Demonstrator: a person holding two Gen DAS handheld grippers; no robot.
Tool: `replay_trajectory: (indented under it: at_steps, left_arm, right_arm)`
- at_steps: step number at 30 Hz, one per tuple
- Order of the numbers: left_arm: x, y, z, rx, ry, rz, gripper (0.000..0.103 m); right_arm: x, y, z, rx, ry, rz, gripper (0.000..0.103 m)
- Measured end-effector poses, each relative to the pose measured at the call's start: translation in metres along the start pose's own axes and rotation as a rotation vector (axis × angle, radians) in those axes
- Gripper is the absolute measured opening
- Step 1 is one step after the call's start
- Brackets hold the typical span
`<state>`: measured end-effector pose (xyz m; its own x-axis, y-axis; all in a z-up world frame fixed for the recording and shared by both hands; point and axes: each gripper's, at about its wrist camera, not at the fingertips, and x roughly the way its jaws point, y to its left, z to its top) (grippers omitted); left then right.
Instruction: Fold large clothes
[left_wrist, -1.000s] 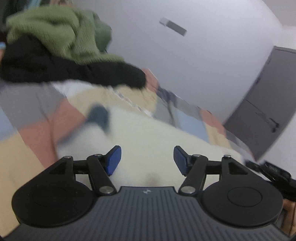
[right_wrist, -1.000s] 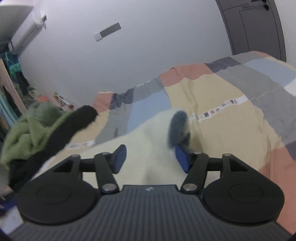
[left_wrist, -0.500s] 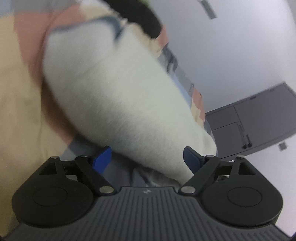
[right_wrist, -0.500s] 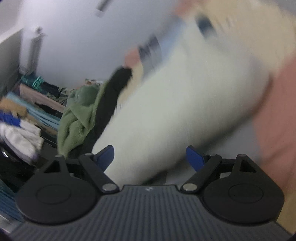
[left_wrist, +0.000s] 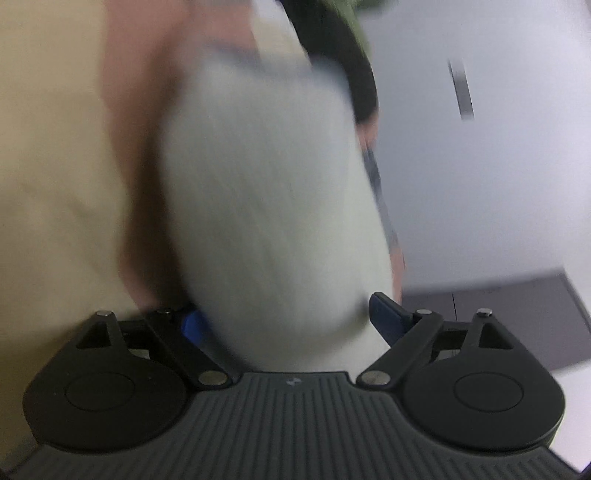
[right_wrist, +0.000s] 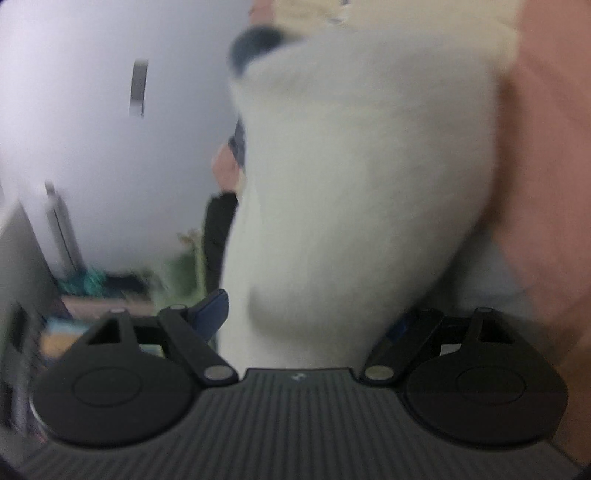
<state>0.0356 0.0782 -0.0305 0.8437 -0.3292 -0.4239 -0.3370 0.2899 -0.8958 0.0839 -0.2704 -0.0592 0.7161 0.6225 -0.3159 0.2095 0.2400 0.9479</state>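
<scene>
Plain white wall (left_wrist: 480, 166) above a dark door (left_wrist: 517, 317)

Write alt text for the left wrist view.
A fluffy white garment, blurred, fills the middle of the frame and runs down between the wide-open jaws of the left gripper, which have just been opening. It lies on a beige and salmon bedspread, with a pale wall to the right.
</scene>
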Motion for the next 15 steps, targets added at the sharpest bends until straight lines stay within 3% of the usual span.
replay_trajectory:
  at_steps: [2,5,10,11,12,15]
  left_arm:
    - [-0.006,0.004,0.009,-0.024,-0.054,-0.008,0.09]
    - [0.006,0.009,0.017,-0.07,0.009,-0.037,0.089]
    - [0.025,-0.003,0.021,0.031,0.022,0.002,0.089]
    - [0.025,-0.006,0.02,0.056,0.011,0.007,0.087]
    - [0.024,-0.008,0.02,0.075,0.0,0.018,0.078]
    - [0.022,-0.008,0.016,0.092,-0.016,0.042,0.06]
  right_arm:
    - [-0.007,-0.005,0.001,0.041,-0.032,0.01,0.087]
    - [-0.001,-0.003,-0.001,0.016,-0.041,-0.022,0.087]
    - [0.023,0.006,0.007,-0.123,-0.025,-0.082,0.089]
    - [0.026,0.008,0.007,-0.145,-0.02,-0.088,0.088]
    - [0.026,0.009,0.008,-0.162,-0.014,-0.093,0.087]
    - [0.024,0.013,0.009,-0.198,-0.008,-0.118,0.065]
